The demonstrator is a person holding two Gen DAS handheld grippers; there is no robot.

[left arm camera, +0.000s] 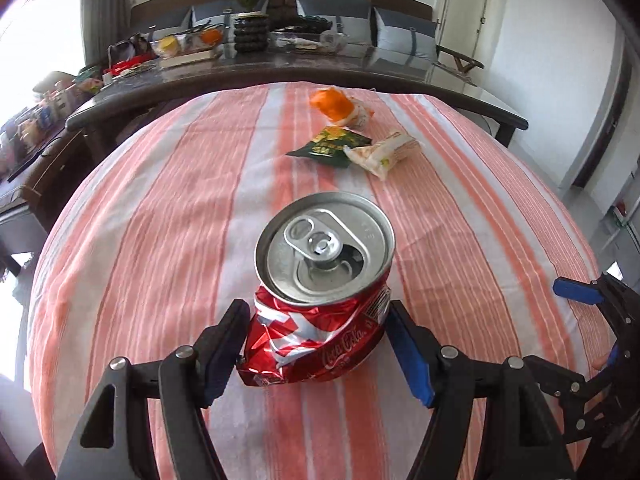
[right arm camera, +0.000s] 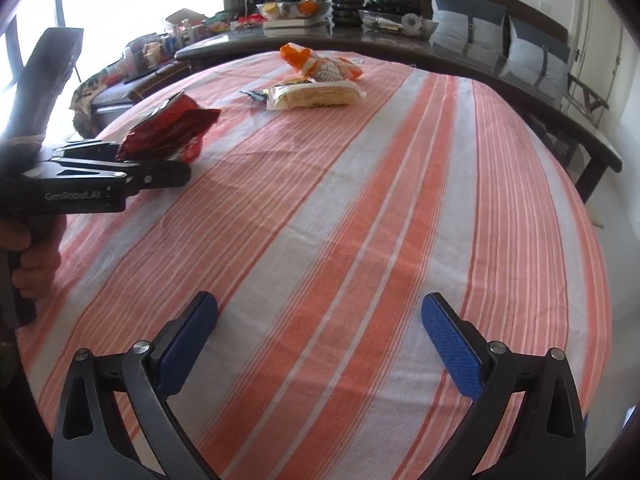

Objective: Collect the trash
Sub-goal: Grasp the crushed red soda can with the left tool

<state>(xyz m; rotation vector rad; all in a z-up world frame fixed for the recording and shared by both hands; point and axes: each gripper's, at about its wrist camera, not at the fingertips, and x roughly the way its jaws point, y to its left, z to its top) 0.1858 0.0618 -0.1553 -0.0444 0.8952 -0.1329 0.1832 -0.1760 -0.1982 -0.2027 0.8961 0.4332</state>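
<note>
Nearest us, our left gripper [left arm camera: 316,354] is clamped on the crushed can [left arm camera: 320,280], lifted above the striped cloth [left arm camera: 160,200]; its axis tilts, lid [left arm camera: 324,246] facing up toward the camera. Our right gripper [right arm camera: 320,340] hangs spread apart, holding nothing. Farther off, 3 wrappers remain: green packet [left arm camera: 326,148], white wrapper [left arm camera: 380,152], orange wrapper [left arm camera: 340,106]. We judge collection barely started; no bin shows.

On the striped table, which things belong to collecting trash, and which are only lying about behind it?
For the job:
- crushed red aluminium cola can, between the left tongs
- orange crumpled wrapper
- dark green snack packet
- pale yellow plastic wrapper

Lying about:
- potted green plant
- grey cushions
- book
</note>
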